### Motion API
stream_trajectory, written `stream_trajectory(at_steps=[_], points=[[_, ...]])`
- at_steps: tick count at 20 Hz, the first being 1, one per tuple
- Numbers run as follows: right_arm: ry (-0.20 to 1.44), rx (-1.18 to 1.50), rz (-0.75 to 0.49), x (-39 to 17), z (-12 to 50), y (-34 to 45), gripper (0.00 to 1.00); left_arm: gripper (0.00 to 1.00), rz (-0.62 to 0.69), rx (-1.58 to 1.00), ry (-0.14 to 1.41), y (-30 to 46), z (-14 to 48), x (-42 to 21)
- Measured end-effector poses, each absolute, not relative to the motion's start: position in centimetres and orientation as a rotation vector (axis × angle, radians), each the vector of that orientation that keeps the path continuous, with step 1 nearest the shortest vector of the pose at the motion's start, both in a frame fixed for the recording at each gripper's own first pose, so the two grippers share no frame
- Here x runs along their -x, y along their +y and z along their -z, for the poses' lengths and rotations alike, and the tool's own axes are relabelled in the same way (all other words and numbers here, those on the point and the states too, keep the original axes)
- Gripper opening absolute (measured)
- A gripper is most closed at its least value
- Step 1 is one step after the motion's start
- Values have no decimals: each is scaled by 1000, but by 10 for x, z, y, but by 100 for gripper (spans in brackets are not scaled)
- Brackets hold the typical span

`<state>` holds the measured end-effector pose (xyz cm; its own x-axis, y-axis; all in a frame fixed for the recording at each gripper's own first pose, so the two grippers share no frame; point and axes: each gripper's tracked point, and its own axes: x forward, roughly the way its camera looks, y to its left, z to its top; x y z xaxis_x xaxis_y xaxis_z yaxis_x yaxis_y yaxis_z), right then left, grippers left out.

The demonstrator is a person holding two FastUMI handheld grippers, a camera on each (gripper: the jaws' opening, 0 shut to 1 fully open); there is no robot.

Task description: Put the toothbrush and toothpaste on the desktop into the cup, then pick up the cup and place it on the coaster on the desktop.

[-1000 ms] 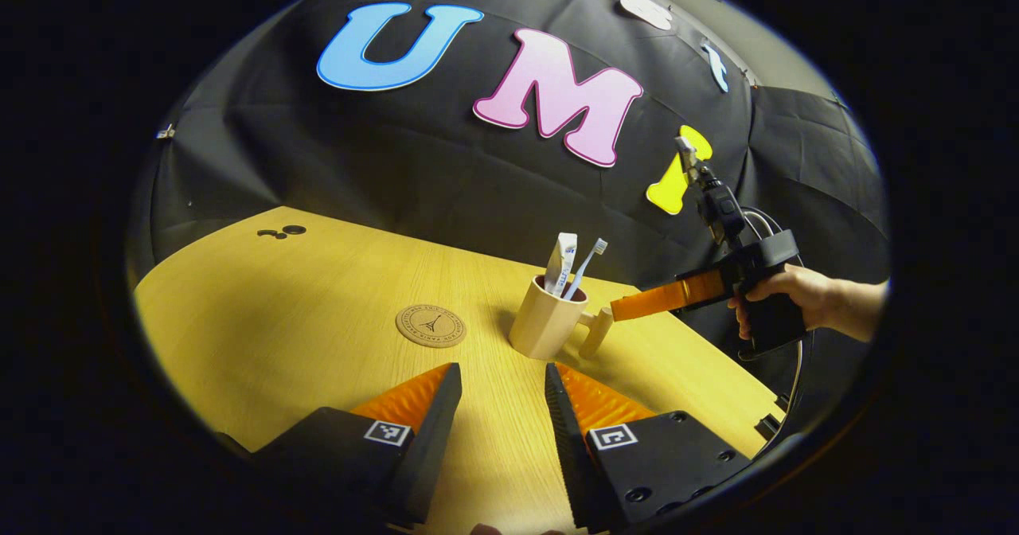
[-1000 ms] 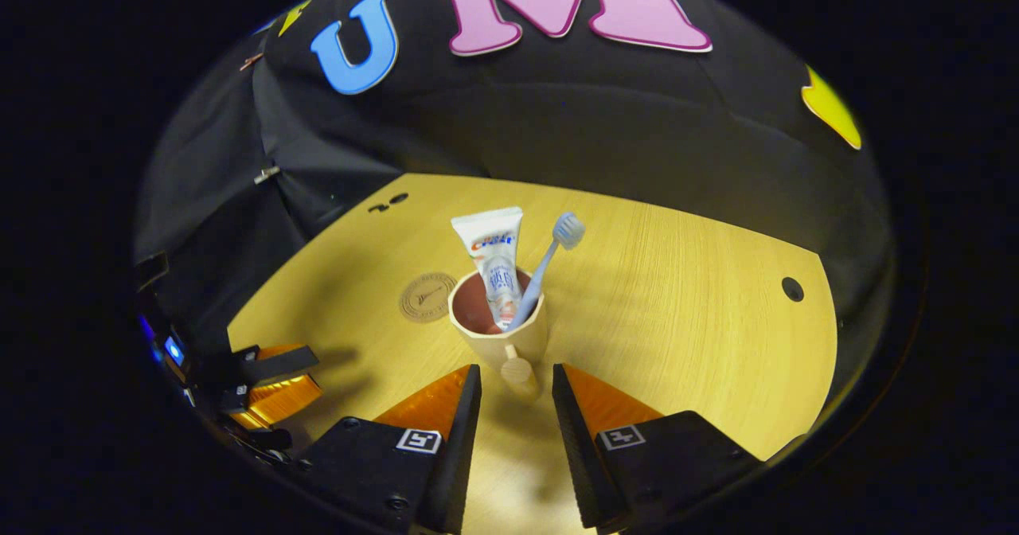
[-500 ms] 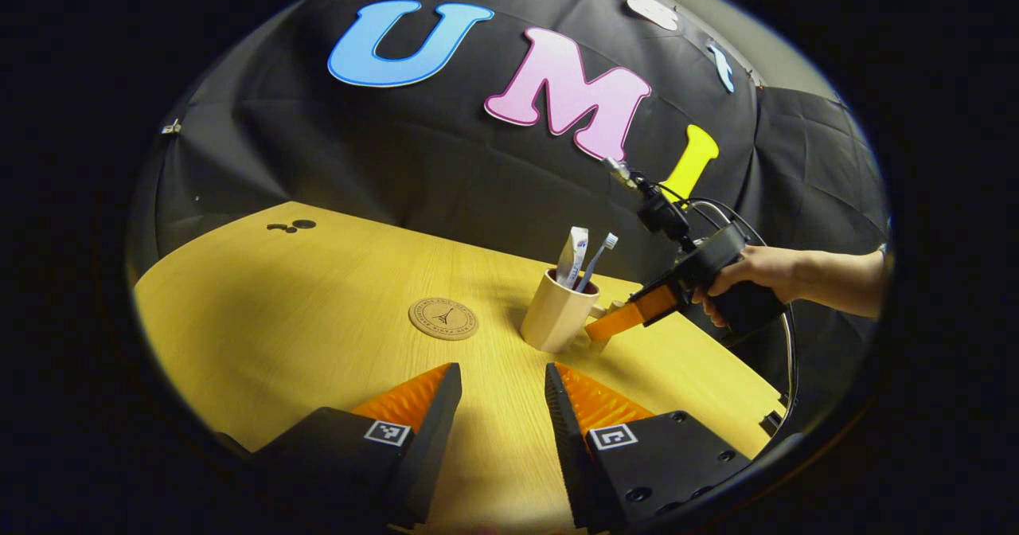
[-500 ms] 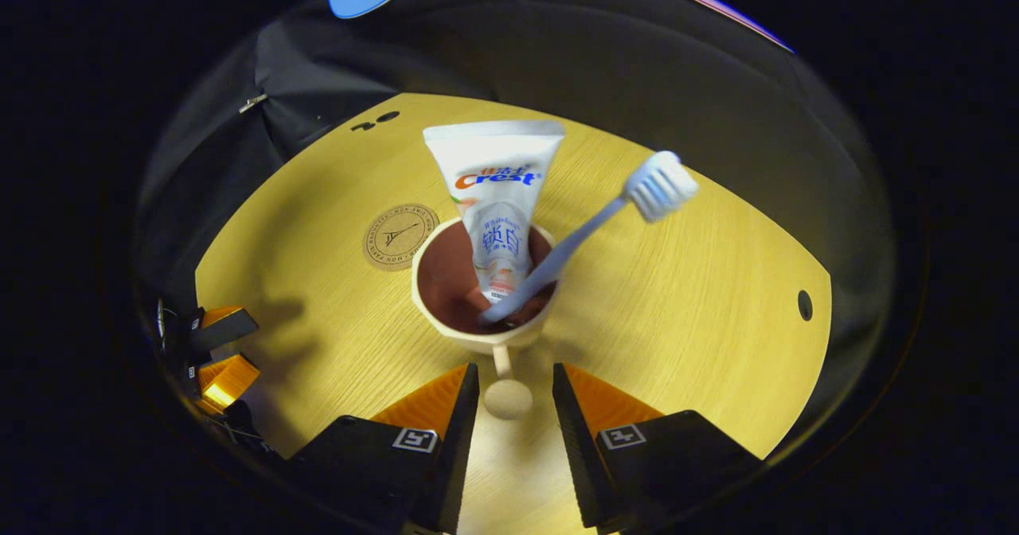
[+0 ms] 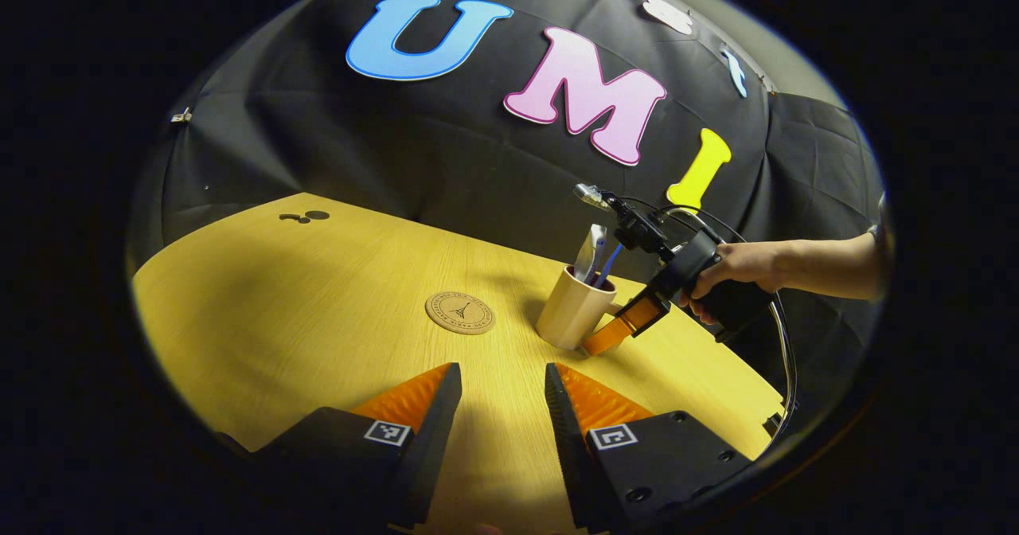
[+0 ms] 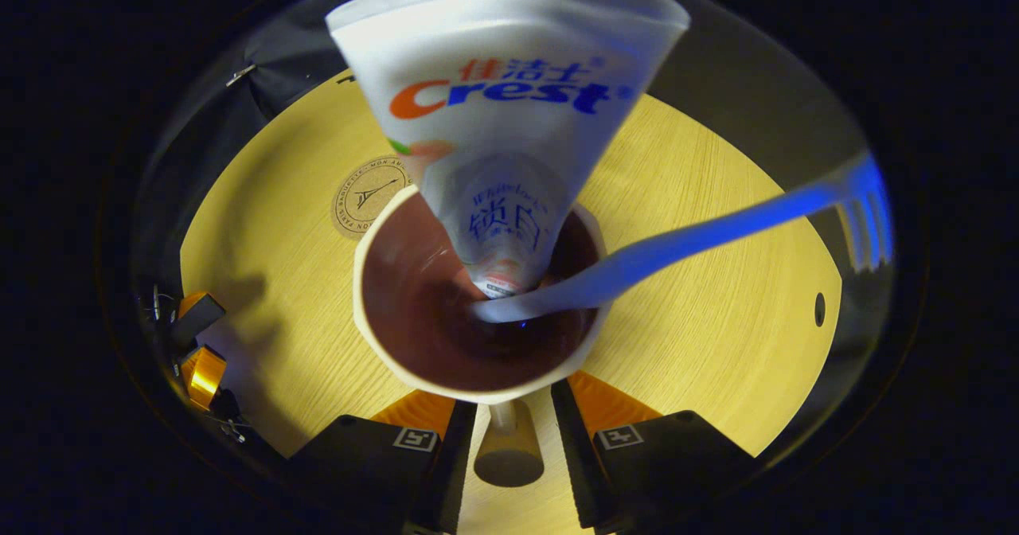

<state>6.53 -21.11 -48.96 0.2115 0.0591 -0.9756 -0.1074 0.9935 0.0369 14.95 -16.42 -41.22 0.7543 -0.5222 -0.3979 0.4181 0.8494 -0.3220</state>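
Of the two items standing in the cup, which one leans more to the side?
The blue toothbrush: it slants far over the rim of the cup, while the white toothpaste tube stands nearly upright.

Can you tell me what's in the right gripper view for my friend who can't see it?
A cream cup with a toothpaste tube and a blue toothbrush inside sits very close, its handle between the right gripper's open fingers. Behind it, a round coaster lies on the yellow wooden table.

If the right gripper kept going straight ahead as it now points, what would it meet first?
Most likely the beige ceramic cup: its knobbed handle already sits between the right gripper fingers, apparently untouched.
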Motion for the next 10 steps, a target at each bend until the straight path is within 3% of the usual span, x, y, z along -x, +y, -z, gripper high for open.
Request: stream_trajectory(at_steps=[2, 4, 5, 7, 10], points=[[1365, 30, -113, -67, 493, -208, 54, 67, 514, 220, 502, -163, 414, -151], [1384, 36, -119, -65, 494, -208, 46, 67, 511, 225, 503, -161, 414, -152], [1386, 46, -124, -67, 493, -208, 34, 67, 509, 228, 504, -160, 414, -152], [1384, 64, -134, -65, 495, -208, 29, 67, 506, 231, 506, -159, 415, -153], [1376, 59, -134, -66, 493, -207, 33, 67, 508, 231, 510, -159, 417, -152]])
